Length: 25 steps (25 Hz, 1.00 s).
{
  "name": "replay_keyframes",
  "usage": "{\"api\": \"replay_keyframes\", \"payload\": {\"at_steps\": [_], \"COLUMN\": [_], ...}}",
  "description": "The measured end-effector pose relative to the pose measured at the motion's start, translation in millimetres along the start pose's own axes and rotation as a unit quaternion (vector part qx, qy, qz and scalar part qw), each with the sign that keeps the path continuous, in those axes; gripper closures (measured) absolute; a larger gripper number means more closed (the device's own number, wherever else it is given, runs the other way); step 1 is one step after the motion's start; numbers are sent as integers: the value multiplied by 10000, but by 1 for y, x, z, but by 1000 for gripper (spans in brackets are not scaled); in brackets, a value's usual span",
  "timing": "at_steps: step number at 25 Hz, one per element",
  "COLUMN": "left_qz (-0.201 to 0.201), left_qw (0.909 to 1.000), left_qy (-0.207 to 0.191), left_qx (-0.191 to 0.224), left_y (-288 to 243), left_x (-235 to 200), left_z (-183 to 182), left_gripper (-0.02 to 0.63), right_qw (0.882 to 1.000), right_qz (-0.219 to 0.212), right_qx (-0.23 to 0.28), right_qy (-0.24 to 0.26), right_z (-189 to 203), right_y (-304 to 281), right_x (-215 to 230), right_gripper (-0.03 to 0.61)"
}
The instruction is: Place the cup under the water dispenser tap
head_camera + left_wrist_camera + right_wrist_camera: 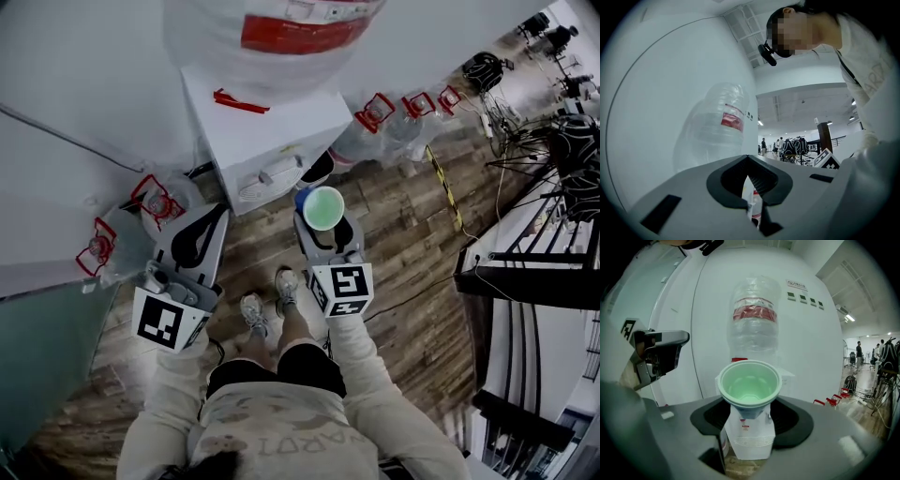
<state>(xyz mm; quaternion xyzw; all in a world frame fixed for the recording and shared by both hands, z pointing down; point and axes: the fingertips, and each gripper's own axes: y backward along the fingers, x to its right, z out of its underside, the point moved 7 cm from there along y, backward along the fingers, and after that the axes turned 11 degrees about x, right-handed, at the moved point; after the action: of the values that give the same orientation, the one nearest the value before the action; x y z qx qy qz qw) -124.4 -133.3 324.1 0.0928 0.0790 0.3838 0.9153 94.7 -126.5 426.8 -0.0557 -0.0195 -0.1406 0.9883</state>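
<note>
A pale green cup (324,208) stands upright, mouth up, and my right gripper (324,223) is shut on it. It hangs just in front of the white water dispenser (272,131), near its taps (272,174) and slightly to their right. In the right gripper view the cup (749,386) fills the middle. The dispenser body (750,439) shows below it and the big bottle (754,329) above. My left gripper (194,246) hovers left of the dispenser, shut with nothing in it. In the left gripper view its gripper (753,190) shows only a thin slit, and the bottle (717,131) rises behind.
Water jugs with red handles lie on the wooden floor to the left (155,202) and right (377,112) of the dispenser. A curved white wall (75,84) stands behind. Black railings (534,272) and cables (525,141) are at the right. The person's shoes (267,302) are below the grippers.
</note>
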Motion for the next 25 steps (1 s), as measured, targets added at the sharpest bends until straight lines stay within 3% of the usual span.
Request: {"api": "replay_keyframes", "payload": {"at_steps": [25], "left_qz": [7], "left_qw": [9989], "left_qy": [-12], "left_qx": [-478], "left_y": [7], "left_x": [1], "left_z": [109], "left_gripper": [609], "right_qw": [9953], "right_qz": [-492], "right_qx": [-834], "right_qy": [-88], "right_z": [155], "right_y": [-76], "right_x": [27], "right_gripper": [304]}}
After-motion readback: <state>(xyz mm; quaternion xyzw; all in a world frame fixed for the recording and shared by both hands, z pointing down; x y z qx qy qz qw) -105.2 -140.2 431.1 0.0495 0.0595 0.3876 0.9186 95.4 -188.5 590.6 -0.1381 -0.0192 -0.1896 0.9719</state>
